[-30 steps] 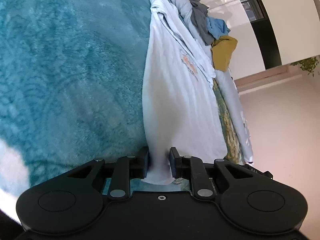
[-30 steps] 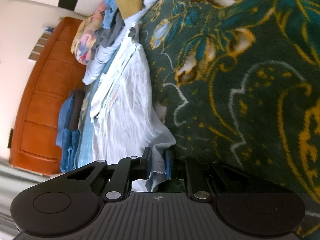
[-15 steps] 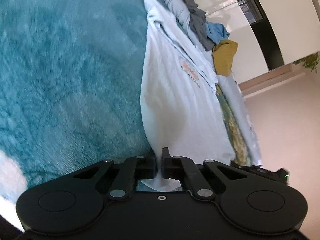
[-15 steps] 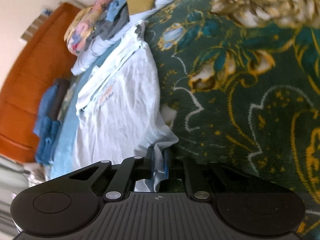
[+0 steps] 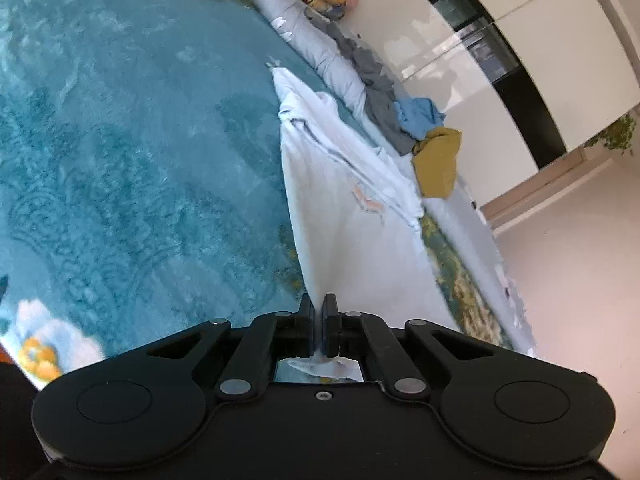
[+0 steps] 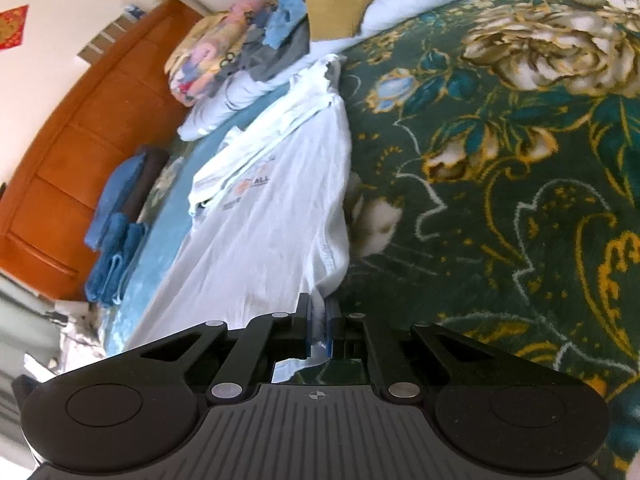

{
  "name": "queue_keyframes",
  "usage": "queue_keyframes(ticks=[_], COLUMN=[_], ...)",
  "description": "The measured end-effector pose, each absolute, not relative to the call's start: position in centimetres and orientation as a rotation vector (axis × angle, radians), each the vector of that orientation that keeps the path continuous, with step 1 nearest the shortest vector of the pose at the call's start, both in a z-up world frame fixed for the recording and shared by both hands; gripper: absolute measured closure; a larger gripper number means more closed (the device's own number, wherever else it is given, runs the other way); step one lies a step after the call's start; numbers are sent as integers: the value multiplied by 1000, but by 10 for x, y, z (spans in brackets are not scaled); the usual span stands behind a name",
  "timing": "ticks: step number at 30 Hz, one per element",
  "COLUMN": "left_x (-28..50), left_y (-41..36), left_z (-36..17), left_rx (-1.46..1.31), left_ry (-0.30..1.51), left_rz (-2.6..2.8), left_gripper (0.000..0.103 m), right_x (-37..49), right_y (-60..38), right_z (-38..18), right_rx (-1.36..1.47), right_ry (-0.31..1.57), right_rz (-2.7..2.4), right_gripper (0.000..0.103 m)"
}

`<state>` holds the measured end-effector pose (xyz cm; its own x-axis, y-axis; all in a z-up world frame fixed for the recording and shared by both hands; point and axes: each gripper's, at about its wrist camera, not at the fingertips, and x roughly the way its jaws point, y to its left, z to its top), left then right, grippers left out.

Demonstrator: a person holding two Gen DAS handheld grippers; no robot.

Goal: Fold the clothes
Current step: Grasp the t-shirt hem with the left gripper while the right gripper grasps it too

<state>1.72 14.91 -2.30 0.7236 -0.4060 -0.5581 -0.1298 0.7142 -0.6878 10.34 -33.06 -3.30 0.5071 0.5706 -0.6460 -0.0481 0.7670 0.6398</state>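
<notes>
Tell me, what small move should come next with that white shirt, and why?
Probably carry the pinched hem toward the collar. The left hand-held gripper and right hand-held gripper are each shut on a bottom corner of the white T-shirt, whose far end lies on the blanket.

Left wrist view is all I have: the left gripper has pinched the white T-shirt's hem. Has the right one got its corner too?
Observer: Yes. The right gripper is shut on the white T-shirt, hem cloth between its pads.
Operator: What lies beside the shirt on that side?
Observer: A dark green floral blanket, right against the shirt's edge.
Operator: Anything already folded?
Observer: A blue folded stack sits by the wooden headboard.
Operator: Left still fine?
Observer: The left gripper is shut on the hem.
</notes>
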Motion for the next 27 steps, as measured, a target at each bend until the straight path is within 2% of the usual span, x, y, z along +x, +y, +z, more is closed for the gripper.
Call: queue_keyframes(ticks=[8,13,19,23,24,27], left_x=[25,29,30,33,34,37], left_y=[142,140,147,149,148,146], left_z=[-42,-49,-55,-59,-59,-58], left_rx=[-705,-667,-686,-721,-719,-708], left_ry=[825,848,850,845,845,848], left_rz=[-140,-133,-155,-196,-204,-224], left_gripper=[101,99,86,68,65,63], right_x=[105,105,105,110,111,119], right_y=[-333,-338,-358,-368,-366,-357], right_z=[-45,-52,-52,-59,-61,-67], right_rx=[596,587,595,658,662,677], right_ry=[1019,1034,1023,1040,1042,1050], right_rz=[380,363,315,343,359,413], right_gripper=[98,94,88,75,70,69])
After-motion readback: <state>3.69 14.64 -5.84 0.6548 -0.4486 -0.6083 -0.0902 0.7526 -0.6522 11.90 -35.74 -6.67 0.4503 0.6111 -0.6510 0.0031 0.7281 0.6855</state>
